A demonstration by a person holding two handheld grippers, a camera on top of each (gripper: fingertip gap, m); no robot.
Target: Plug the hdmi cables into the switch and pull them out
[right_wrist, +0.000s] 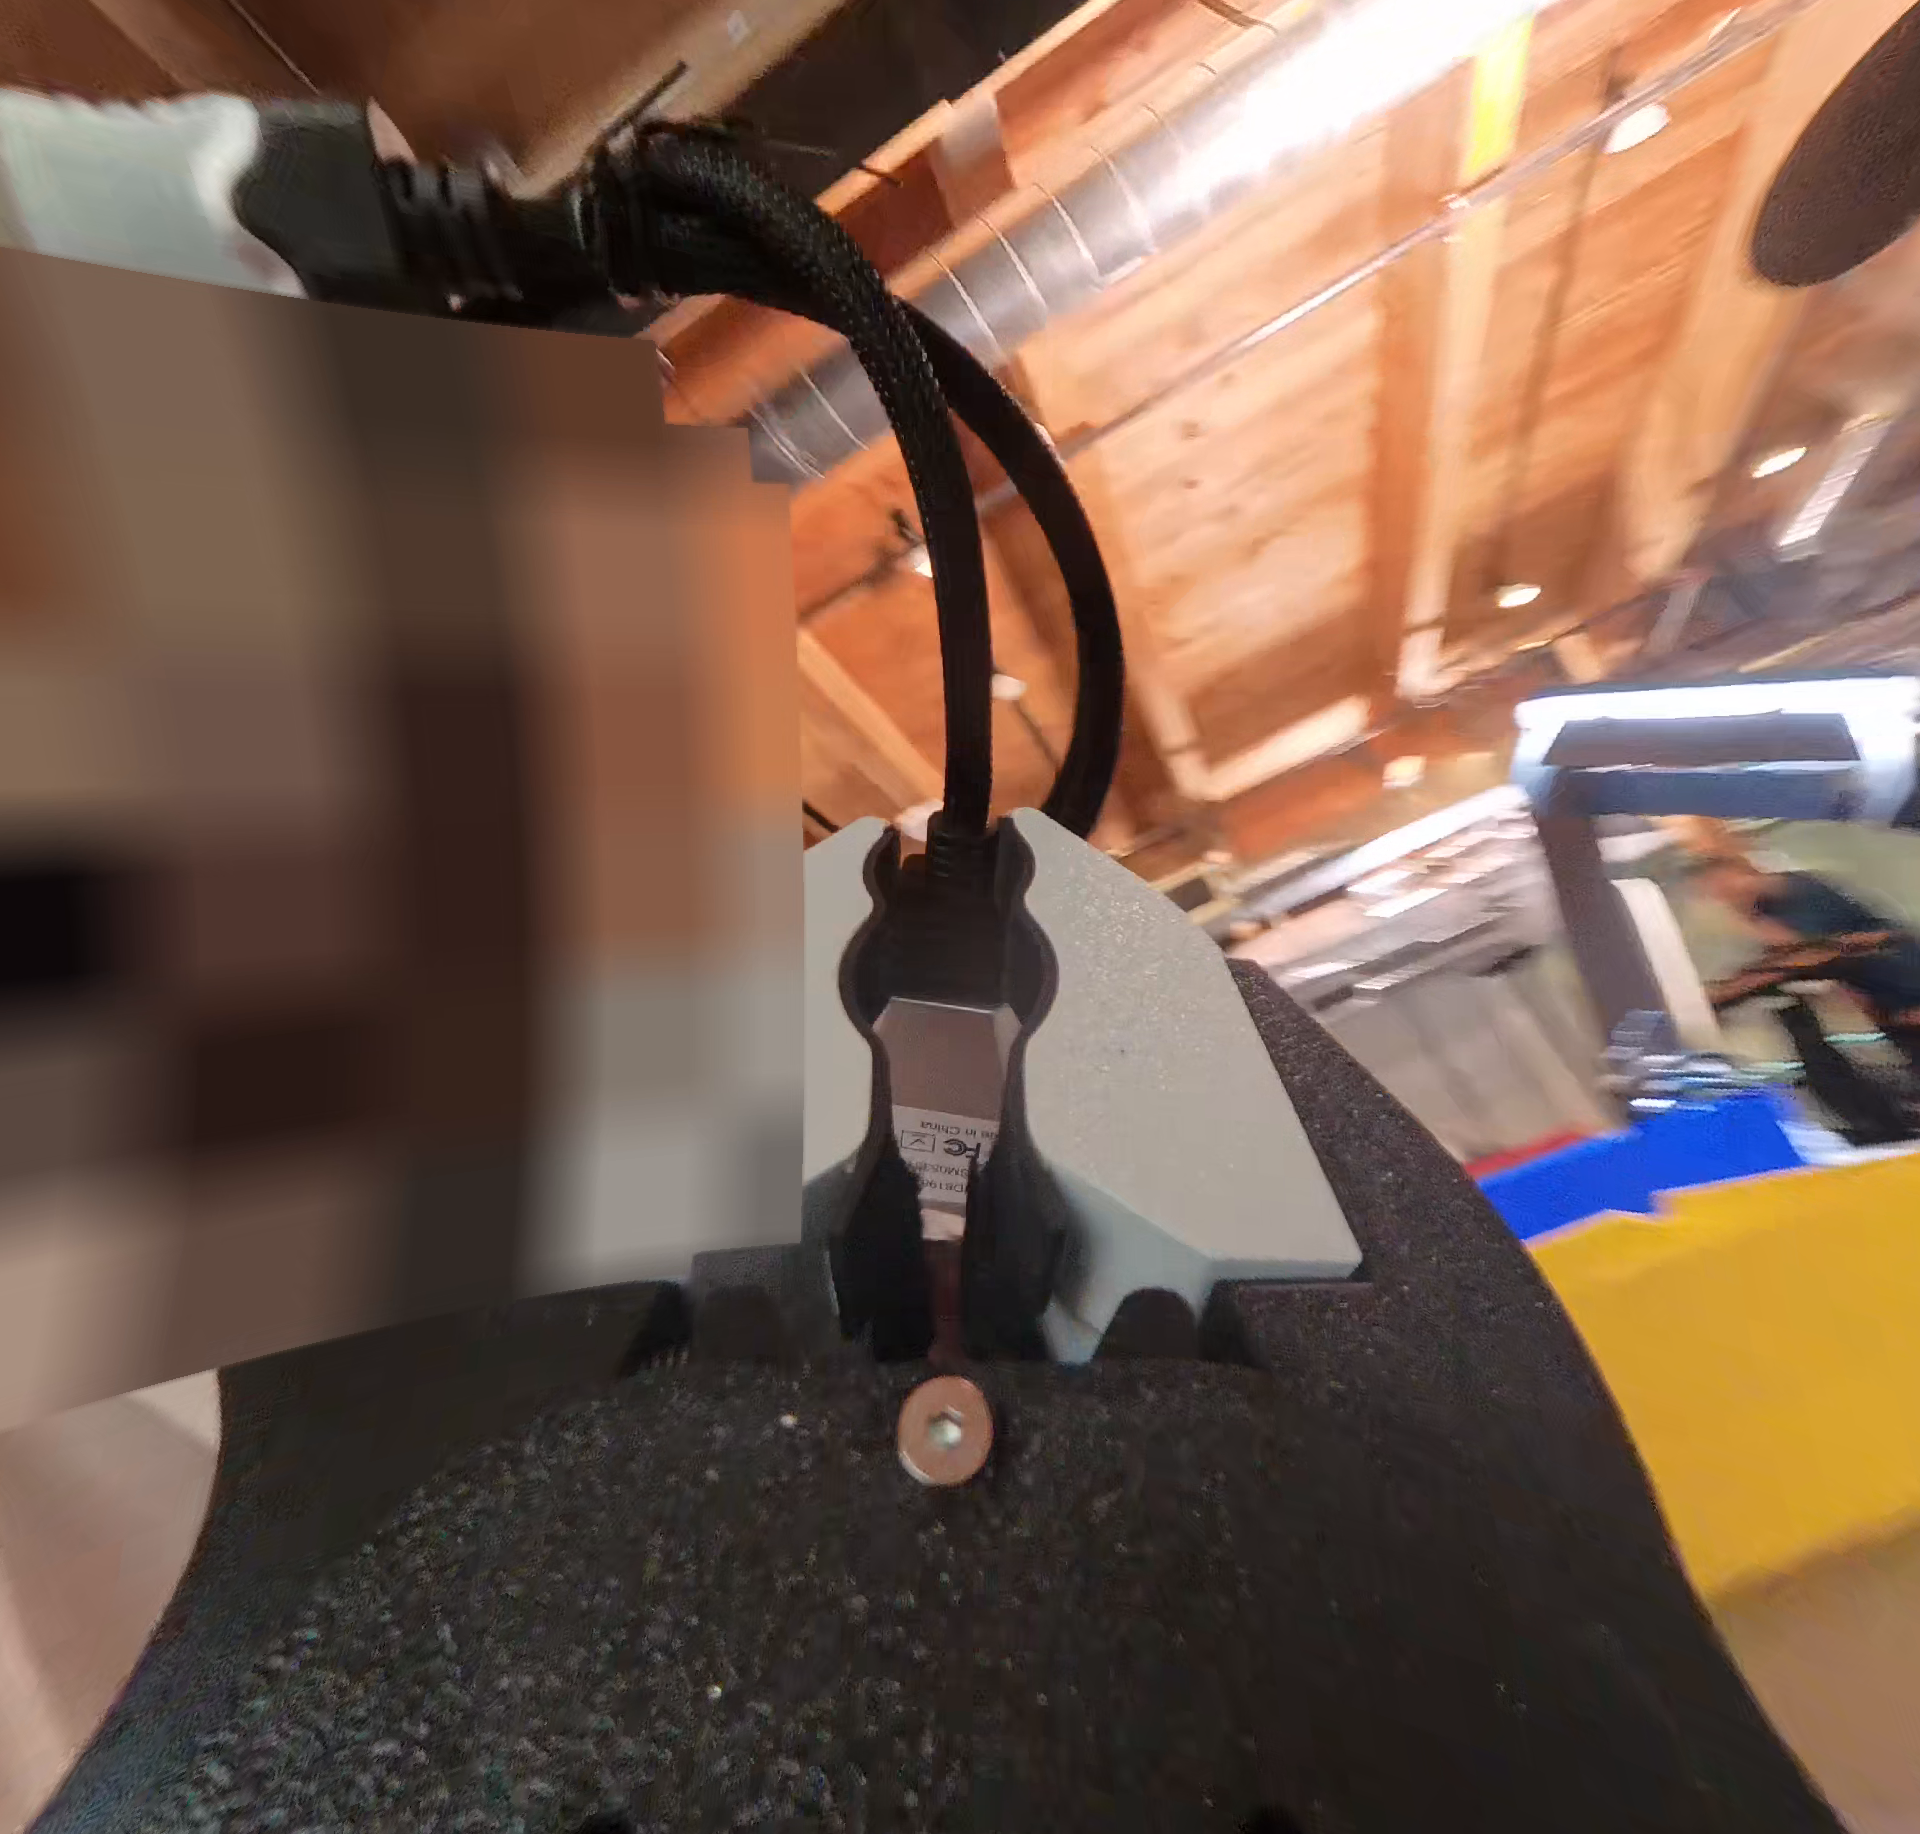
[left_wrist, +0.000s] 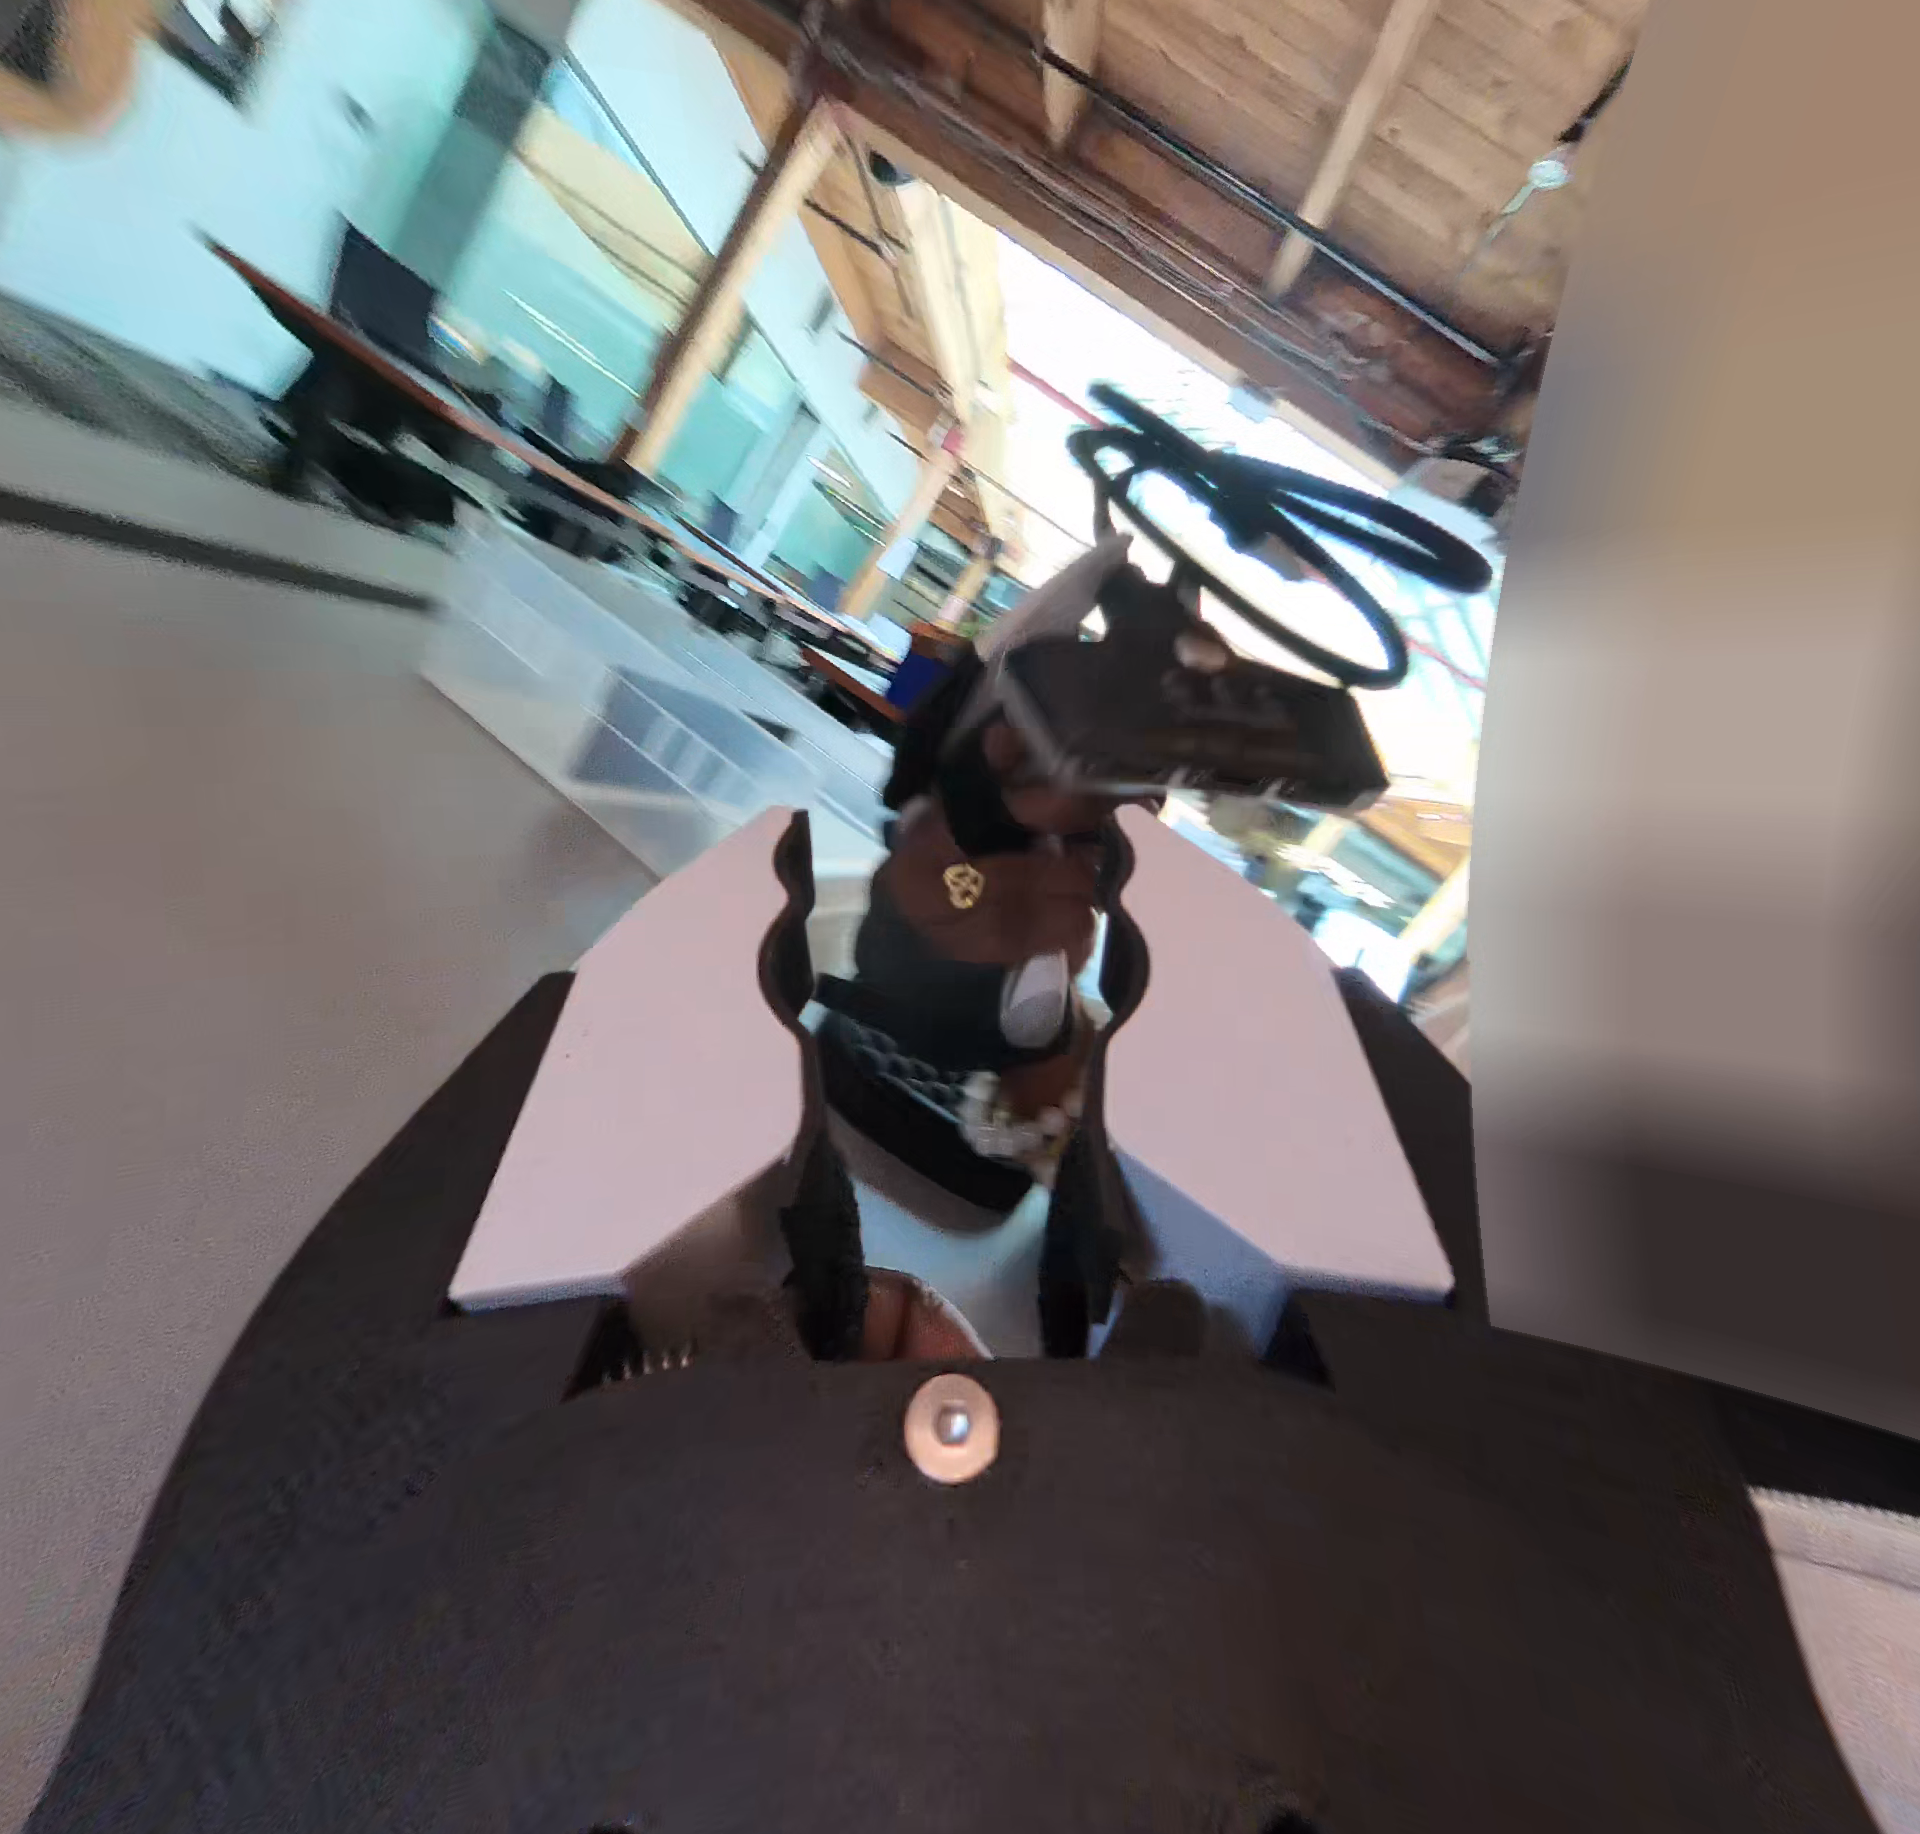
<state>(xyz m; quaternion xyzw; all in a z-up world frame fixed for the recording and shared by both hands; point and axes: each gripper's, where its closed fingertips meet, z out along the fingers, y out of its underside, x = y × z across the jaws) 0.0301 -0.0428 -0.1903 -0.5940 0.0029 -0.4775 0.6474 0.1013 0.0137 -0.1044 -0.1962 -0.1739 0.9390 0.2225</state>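
The right gripper (right_wrist: 948, 834) is clamped on the switch (right_wrist: 935, 1067), a slim silver body with a label, which sits lengthwise between the pads, its far end level with the fingertips. A black moulded end (right_wrist: 940, 917) is seated at that far end, and a braided cable (right_wrist: 935, 496) leaves it just beyond the fingertips, arcing up and to the left of the gripper. This is judged to be one connection in place, although the joint itself is hidden by the pads. A second braided cable (right_wrist: 1101, 641) loops behind the first and joins it at a free plug (right_wrist: 322, 195), which lies well apart from the switch, up and to the left of the right gripper, against a grey finger that is probably the left gripper's. The left gripper (left_wrist: 956, 834) has its fingers partly apart with dark shapes in the gap. It cannot be determined whether it grips anything, because that view is blurred. The free plug is not in the switch. Whether it awaits insertion or is already withdrawn cannot be determined. At least one seated cable remains to be pulled out.
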